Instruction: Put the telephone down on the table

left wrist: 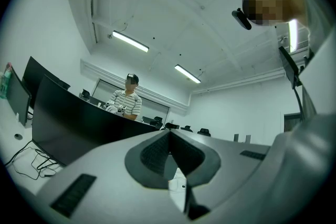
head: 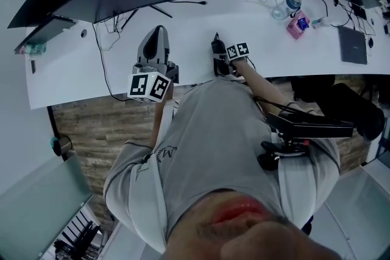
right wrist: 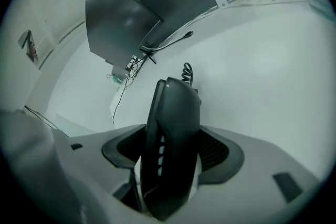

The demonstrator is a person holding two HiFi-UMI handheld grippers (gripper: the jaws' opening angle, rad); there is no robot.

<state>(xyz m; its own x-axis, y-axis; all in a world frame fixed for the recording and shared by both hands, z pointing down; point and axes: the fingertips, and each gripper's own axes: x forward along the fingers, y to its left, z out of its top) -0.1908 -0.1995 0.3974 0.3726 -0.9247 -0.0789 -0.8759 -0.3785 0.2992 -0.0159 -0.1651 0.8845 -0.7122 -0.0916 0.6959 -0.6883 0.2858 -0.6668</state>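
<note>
We have the telephone (right wrist: 176, 107) clamped in the right gripper (right wrist: 171, 147), whose jaws press on the two sides of the dark handset. It stands on edge between them, a row of pale buttons facing left. We judge that this side grip keeps the lower face free, so the handset can be laid flat on the bench (right wrist: 262, 71). In the head view it is near the front edge of the white top, close to our body, with bare space around it.

The left gripper (left wrist: 169, 136) has its jaws drawn together on nothing. It points up at the ceiling, most likely to keep it out of the way.

The coiled cord (right wrist: 186, 70) disappears behind the handset, and no view shows the telephone's base. The handset's lower end is cut off by the frame. We cannot tell whether it touches the bench yet.
</note>
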